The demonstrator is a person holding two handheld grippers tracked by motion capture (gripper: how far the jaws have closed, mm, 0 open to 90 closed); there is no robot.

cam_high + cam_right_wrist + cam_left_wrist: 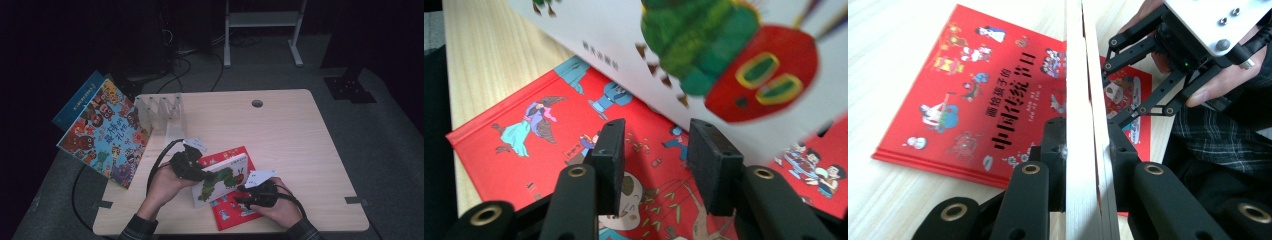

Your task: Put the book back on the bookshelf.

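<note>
The white caterpillar picture book [220,181] was clamped by the left tongs [200,175] above the red hardcover book [235,212]. The right tongs [656,165] were held apart, nothing gripped.

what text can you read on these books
Red book, flat on the table: large black title "中国传统节日"; the smaller line above it is too small to read.
Caterpillar book, clamped by the left gripper: small dark print, blurred.
Colourful animal book, by the clear rack: title unreadable.
</note>
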